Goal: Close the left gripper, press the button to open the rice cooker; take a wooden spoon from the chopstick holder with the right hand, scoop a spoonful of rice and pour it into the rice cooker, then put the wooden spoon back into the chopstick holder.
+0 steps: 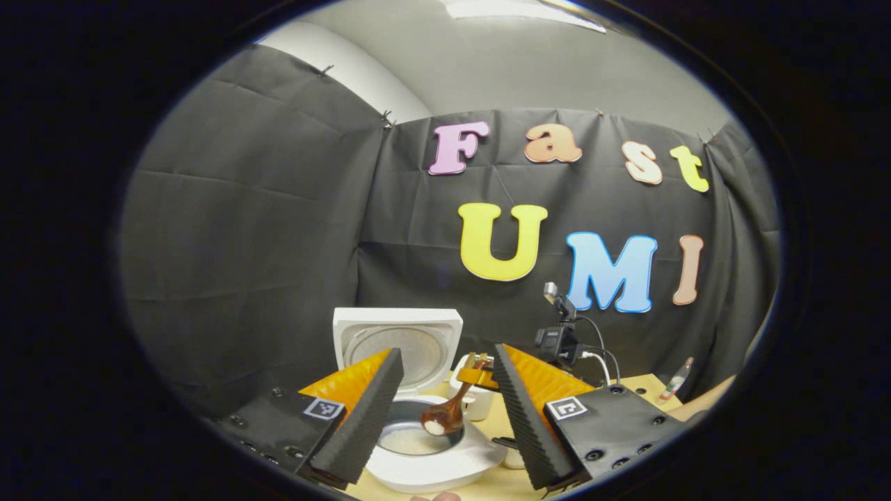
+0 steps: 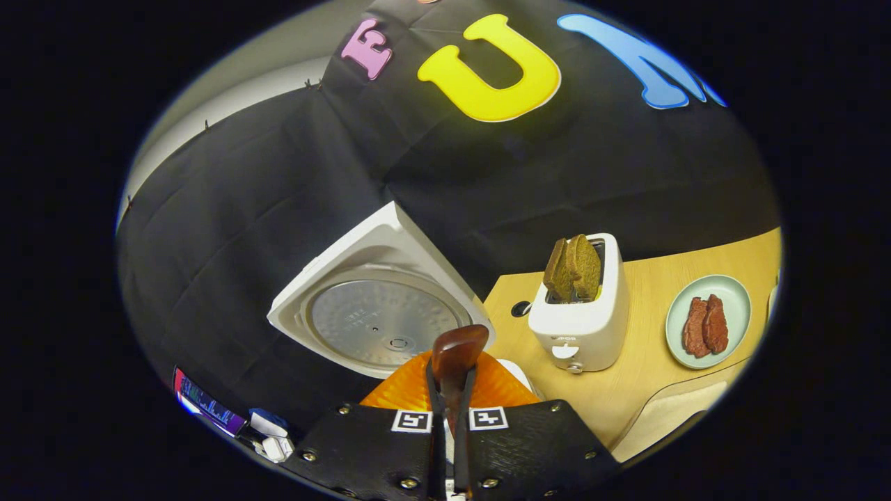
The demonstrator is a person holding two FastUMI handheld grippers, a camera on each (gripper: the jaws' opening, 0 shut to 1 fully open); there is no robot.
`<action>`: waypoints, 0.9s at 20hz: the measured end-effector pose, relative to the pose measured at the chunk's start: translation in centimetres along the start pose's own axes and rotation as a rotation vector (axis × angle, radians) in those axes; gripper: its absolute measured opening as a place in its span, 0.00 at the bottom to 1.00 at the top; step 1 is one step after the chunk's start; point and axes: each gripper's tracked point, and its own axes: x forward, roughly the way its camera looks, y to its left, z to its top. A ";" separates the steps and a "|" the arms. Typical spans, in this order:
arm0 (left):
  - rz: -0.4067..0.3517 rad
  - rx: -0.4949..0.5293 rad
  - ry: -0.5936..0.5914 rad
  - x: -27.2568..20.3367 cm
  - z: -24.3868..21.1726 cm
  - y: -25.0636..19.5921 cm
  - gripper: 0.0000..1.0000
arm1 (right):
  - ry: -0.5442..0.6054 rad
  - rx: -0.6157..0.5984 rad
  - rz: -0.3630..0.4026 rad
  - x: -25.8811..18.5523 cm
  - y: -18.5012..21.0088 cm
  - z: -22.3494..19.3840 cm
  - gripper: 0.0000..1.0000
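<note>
The white rice cooker [image 1: 445, 466] stands open, its lid [image 1: 397, 344] upright at the back and the metal inner pot [image 1: 407, 438] showing. My left gripper [image 1: 445, 355] is open just before the cooker, one finger on each side of the pot. A wooden spoon [image 1: 445, 416] hangs tilted over the pot with a bit of white rice in its bowl. Farther off, the right gripper [image 1: 477, 376] holds the spoon's handle. In the right gripper view my right gripper [image 2: 451, 379] is shut on the spoon handle [image 2: 456, 348], with the cooker lid [image 2: 379, 309] just beyond.
A white container [image 1: 482, 405] stands right behind the cooker. A camera on a small stand [image 1: 557, 341] and a bottle [image 1: 679, 379] sit on the wooden table [image 2: 654, 376]. A white toaster [image 2: 581, 327] with bread and a green plate [image 2: 738, 296] of meat lie to the right.
</note>
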 end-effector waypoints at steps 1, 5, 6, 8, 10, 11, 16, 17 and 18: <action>0.000 -0.002 0.004 0.0 -0.1 0.1 0.90 | 0.006 -0.035 -0.008 0.4 0.1 -0.1 0.05; 0.010 -0.006 0.009 -0.4 -0.6 0.4 0.90 | 0.028 -0.158 0.000 1.3 1.8 -1.3 0.05; 0.013 -0.009 0.003 -0.5 -0.6 0.5 0.90 | 0.034 -0.196 0.005 1.5 2.4 -1.5 0.05; 0.016 -0.018 -0.004 -0.6 -0.5 0.7 0.90 | 0.045 -0.289 0.018 1.6 3.4 -2.1 0.05; 0.027 -0.023 -0.008 -0.8 -0.8 1.0 0.90 | 0.052 -0.368 0.040 1.8 4.5 -2.5 0.05; 0.036 -0.025 -0.010 -1.0 -0.9 1.3 0.90 | 0.055 -0.395 0.048 1.7 4.9 -2.7 0.05; 0.074 -0.025 -0.007 -2.1 -1.7 2.1 0.90 | 0.062 -0.500 0.079 1.6 6.4 -3.0 0.05; 0.077 -0.023 -0.005 -2.5 -1.9 2.0 0.90 | 0.060 -0.516 0.082 1.4 6.6 -2.9 0.05; 0.079 -0.023 -0.006 -2.6 -1.8 2.0 0.90 | 0.056 -0.528 0.087 1.2 7.0 -2.6 0.05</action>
